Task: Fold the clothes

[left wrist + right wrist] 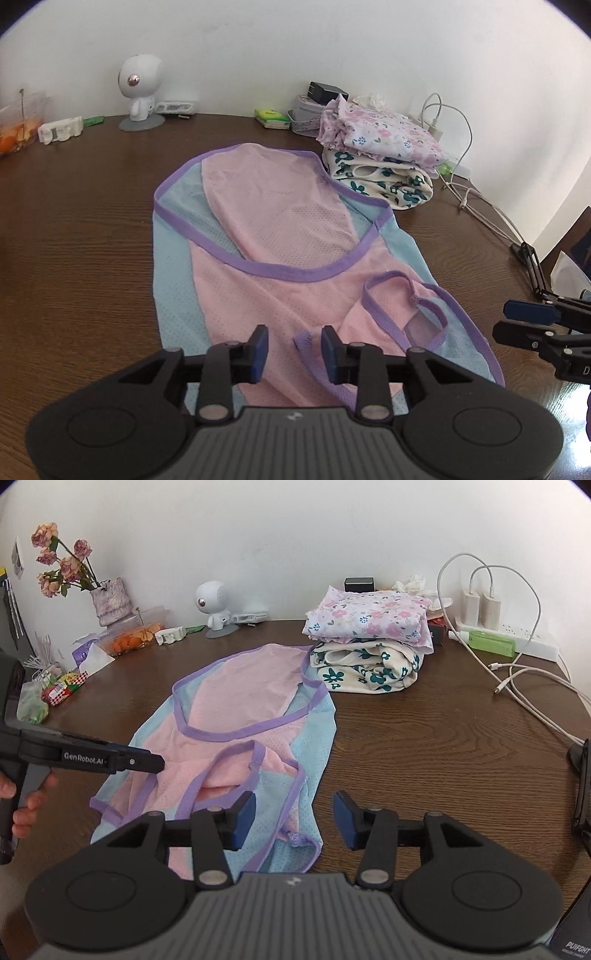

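Note:
A pink and light-blue mesh garment with purple trim (280, 243) lies spread on the brown wooden table (81, 229); it also shows in the right wrist view (240, 716). Its near straps are bunched and folded over. My left gripper (293, 350) is open just above the garment's near end, holding nothing. My right gripper (294, 821) is open over the garment's near right edge, holding nothing. In the left wrist view the right gripper (517, 321) shows at the far right. In the right wrist view the left gripper (147, 764) reaches in from the left over the garment.
A stack of folded floral clothes (369, 642) sits behind the garment on the right. A white toy robot (214, 603), a vase of dried flowers (107, 598), snacks (62, 690), chargers with white cables (517, 657) and a power strip (532, 642) line the table's back and sides.

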The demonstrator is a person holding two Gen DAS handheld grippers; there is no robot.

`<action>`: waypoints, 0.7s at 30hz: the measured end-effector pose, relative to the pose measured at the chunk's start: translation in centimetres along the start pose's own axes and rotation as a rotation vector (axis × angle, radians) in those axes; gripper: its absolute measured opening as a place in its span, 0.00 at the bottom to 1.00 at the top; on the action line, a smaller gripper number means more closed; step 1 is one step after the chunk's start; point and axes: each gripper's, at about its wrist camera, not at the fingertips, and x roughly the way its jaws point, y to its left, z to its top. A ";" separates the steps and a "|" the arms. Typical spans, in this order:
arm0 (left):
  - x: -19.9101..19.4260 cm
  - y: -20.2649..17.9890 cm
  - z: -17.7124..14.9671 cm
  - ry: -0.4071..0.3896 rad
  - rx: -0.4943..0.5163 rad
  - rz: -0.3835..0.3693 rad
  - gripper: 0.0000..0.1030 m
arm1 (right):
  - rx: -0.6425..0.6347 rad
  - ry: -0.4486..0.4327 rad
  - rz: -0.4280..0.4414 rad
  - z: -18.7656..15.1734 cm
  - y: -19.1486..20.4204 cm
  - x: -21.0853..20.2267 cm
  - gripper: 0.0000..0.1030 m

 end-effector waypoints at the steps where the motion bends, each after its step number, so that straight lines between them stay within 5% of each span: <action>1: -0.7 -0.2 -0.3 -0.010 0.007 -0.010 0.38 | -0.016 0.001 0.002 -0.1 0.2 -0.1 0.46; 6: -3.9 -2.6 -2.0 -0.034 0.082 -0.108 0.47 | -0.058 0.010 0.034 0.4 1.5 1.4 0.46; 12: -4.6 -6.8 -4.5 -0.014 0.271 -0.087 0.45 | -0.073 0.052 0.060 1.8 3.7 4.7 0.41; 13: -4.4 -7.3 -4.9 -0.005 0.294 -0.084 0.42 | -0.074 0.077 0.049 2.0 3.8 5.4 0.37; 14: -4.2 -7.5 -5.1 0.003 0.307 -0.080 0.41 | -0.071 0.101 0.044 2.0 3.8 6.0 0.18; 16: -3.8 -7.8 -5.4 0.015 0.327 -0.073 0.41 | -0.034 0.123 0.056 1.9 3.3 6.2 0.02; 20: -2.7 -7.6 -5.4 0.028 0.346 -0.050 0.40 | -0.022 0.066 0.065 1.3 2.8 3.7 0.02; 21: -2.4 -7.5 -5.4 0.030 0.345 -0.049 0.34 | -0.023 0.054 0.076 1.2 2.9 2.9 0.02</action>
